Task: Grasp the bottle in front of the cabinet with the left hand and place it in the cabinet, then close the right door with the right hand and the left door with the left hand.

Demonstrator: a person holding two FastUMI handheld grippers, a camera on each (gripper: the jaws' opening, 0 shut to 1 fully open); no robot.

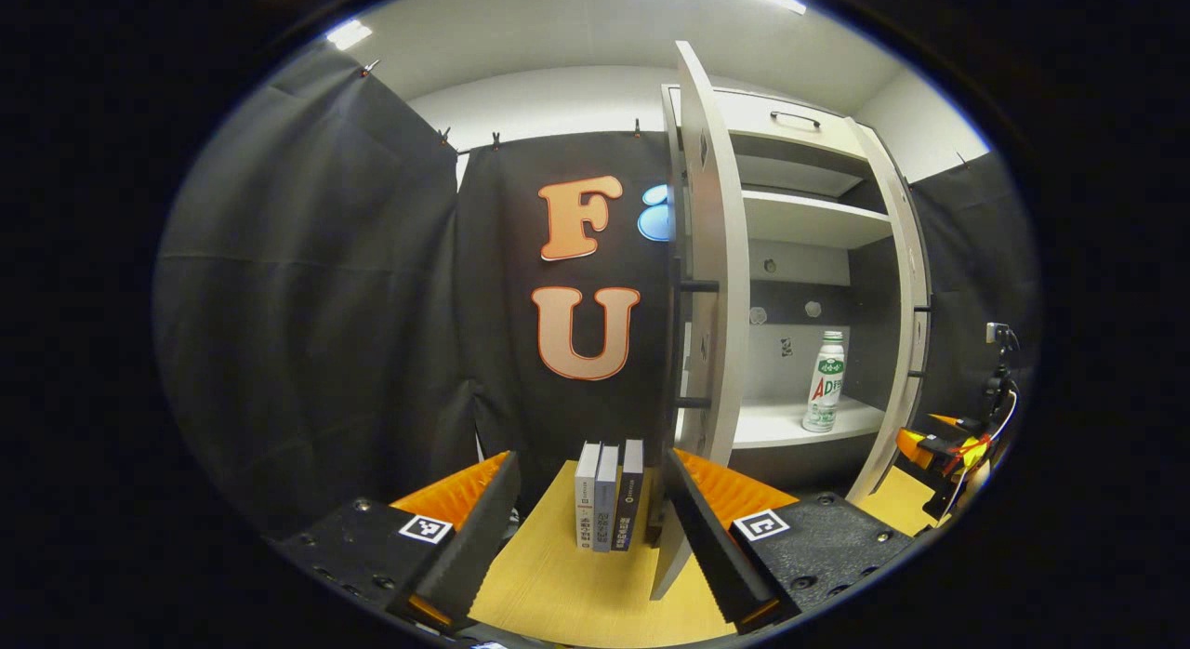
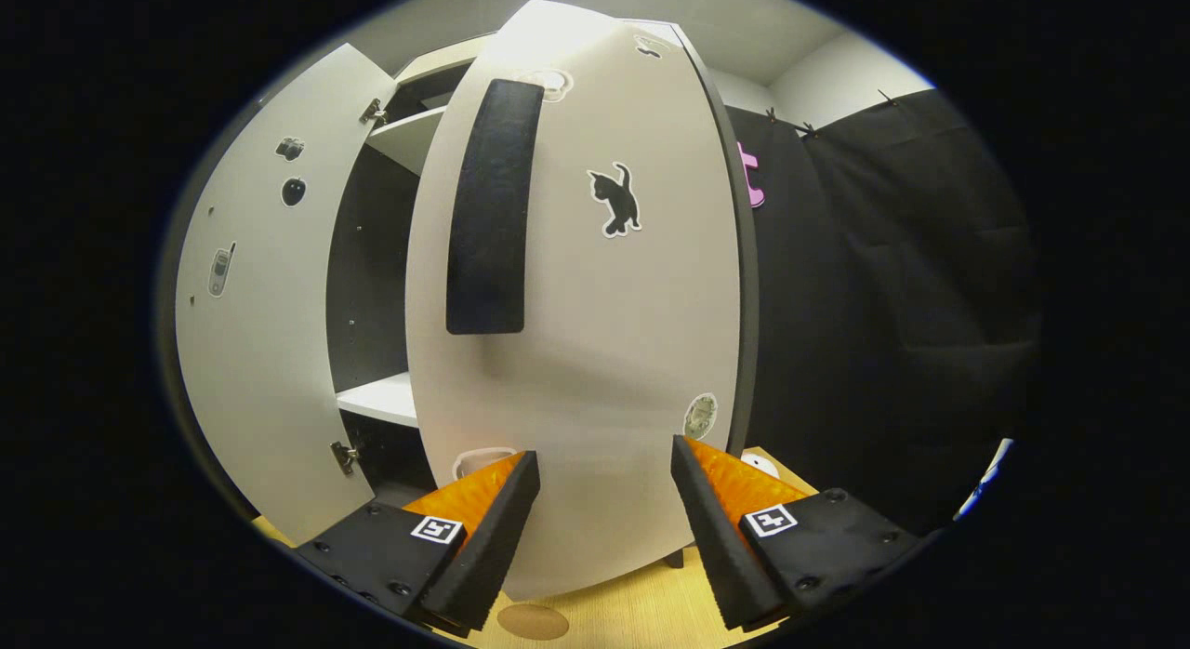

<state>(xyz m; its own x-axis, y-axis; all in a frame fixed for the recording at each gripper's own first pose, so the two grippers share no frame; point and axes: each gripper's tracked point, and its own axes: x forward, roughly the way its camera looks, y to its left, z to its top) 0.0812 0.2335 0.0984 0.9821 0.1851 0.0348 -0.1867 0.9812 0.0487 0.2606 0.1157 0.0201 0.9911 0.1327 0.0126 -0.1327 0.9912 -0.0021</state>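
**Bottle on the shelf, both doors open**

In the left gripper view we see the bottle (image 1: 826, 381) standing upright on the lower shelf (image 1: 772, 426) of the cabinet (image 1: 799, 258), ahead and to the right of our left gripper (image 1: 589, 519). Its fingers are spread wide and hold nothing. Three books (image 1: 609, 496) stand between them, farther off, beside the left door (image 1: 711, 286).

In the right gripper view the right door (image 2: 595, 333) stands just ahead of our right gripper (image 2: 602, 509), also wide apart and empty. We see a black handle (image 2: 488, 207) and a cat sticker (image 2: 615, 201) on it.
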